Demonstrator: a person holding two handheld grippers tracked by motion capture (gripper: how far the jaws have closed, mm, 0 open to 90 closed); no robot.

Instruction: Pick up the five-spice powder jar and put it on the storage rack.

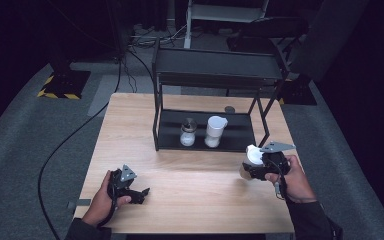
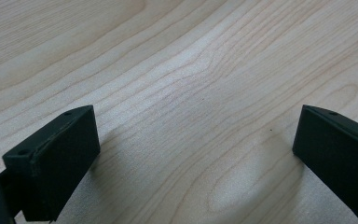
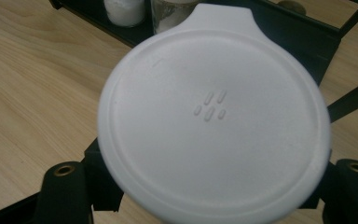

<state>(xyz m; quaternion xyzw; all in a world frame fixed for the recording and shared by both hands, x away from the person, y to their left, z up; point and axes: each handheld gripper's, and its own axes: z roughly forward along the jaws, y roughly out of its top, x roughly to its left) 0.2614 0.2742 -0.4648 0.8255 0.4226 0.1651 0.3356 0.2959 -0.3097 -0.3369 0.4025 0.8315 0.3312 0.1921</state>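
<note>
The wooden table (image 1: pixel 190 200) carries a black two-level rack (image 1: pixel 215 75) at its far side, well ahead of both sets of tongs. On the rack's lower shelf (image 1: pixel 240 135) stand two containers side by side: a tall white-lidded jar (image 1: pixel 214 131) and, to its left, a shorter glass jar with a metal cap (image 1: pixel 188 132), both with white powder in the bottom.

The right tongs (image 1: pixel 252 169) sit near the table's right edge, just in front of the rack's right leg. They are closed to a narrow gap on a jar with a white lid (image 3: pixel 213 128); the right gripper view looks straight down on that round lid, whose small tab points away toward the rack, and the jaws clamp the body below it from either side. The jar stands upright, its long axis vertical, and it appears to be lifted a little off the wood.

The left tongs (image 1: pixel 130 192) rest low over the near left part of the table, jaws spread wide with nothing but bare wood between them (image 2: pixel 191 116).

What the coming move turns on: the shelf lies ahead and to the left of the right tongs, with a free spot to the right of the tall jar. The right hand (image 1: pixel 292 182) is by far the nearer, so I judge it will carry the jar forward under the upper shelf, keeping it upright.
</note>
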